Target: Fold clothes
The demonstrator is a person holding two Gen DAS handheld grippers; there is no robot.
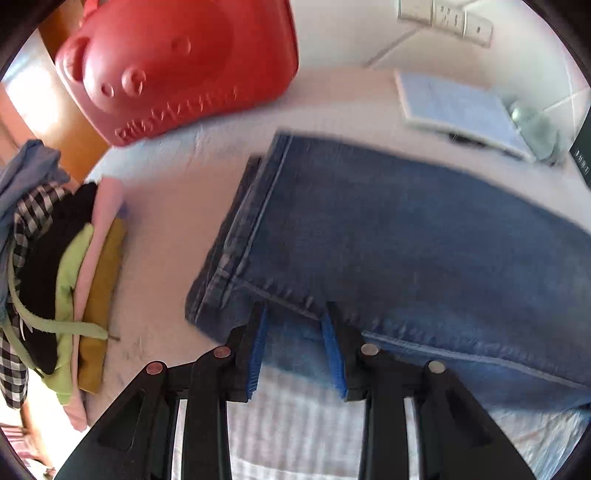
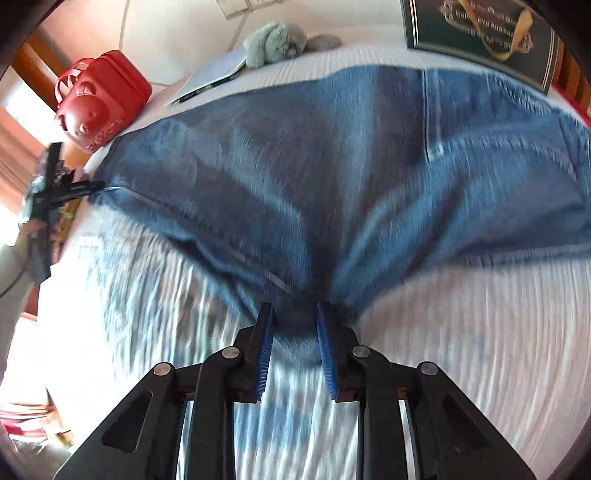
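Observation:
Blue jeans (image 1: 388, 229) lie folded on a white ribbed bedspread (image 2: 461, 350), leg hems to the left in the left wrist view. My left gripper (image 1: 295, 306) stands over their near edge; flat, unbunched denim lies between its blue pads, which stay apart from it. In the right wrist view the jeans (image 2: 295, 166) spread wide, and their folds run together into my right gripper (image 2: 295, 308). It is shut on a bunched pinch of denim at the near edge. The left gripper (image 2: 98, 186) shows small at the jeans' left corner.
A red bear-faced case (image 1: 177, 66) stands at the back left of the bed. A stack of folded clothes (image 1: 85, 280) sits at the left edge. A blue notebook (image 1: 458, 107), a grey plush toy (image 2: 273, 42) and a dark green box (image 2: 480, 33) line the back.

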